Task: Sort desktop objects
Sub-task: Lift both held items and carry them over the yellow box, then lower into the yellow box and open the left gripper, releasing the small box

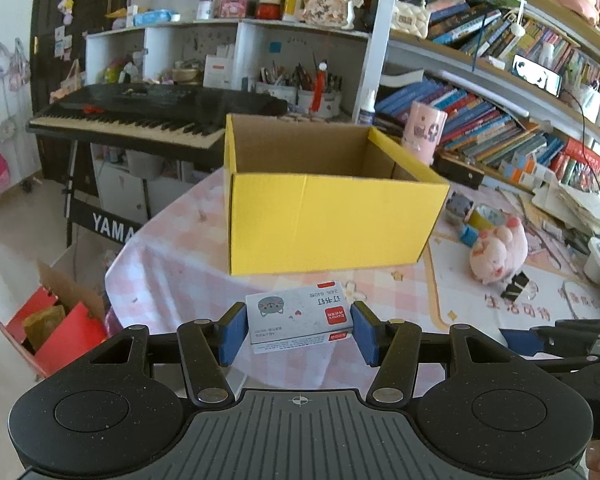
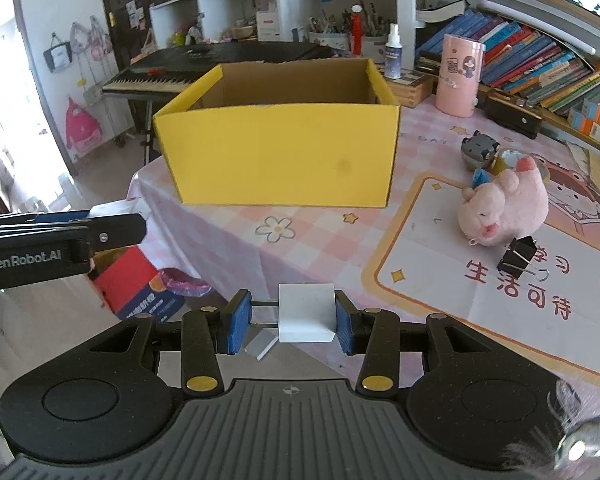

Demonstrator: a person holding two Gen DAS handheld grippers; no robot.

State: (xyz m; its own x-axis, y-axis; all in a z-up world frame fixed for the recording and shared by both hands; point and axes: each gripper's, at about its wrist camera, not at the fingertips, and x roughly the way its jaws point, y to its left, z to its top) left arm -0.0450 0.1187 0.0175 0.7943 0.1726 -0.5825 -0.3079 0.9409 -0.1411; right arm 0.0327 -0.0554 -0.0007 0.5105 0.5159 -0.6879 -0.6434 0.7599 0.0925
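Between the left gripper's (image 1: 298, 330) blue pads: staple box (image 1: 300, 317), clamped, held above the near table edge, short of the yellow cardboard box (image 1: 324, 224). Right gripper (image 2: 294, 322) grips a white block (image 2: 306, 314), off-centre toward its right pad. Pink plush pig (image 2: 504, 208) and black binder clip (image 2: 518, 260) sit right of the box on the checked tablecloth (image 2: 308, 248).

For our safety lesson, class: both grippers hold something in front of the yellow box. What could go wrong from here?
1. The right gripper holds the white block off-centre, with a gap at its left pad; it might twist loose.
2. The staple box in the left gripper hangs near the table edge; a slip could drop it to the floor.
3. Either load might clip the yellow box rim.
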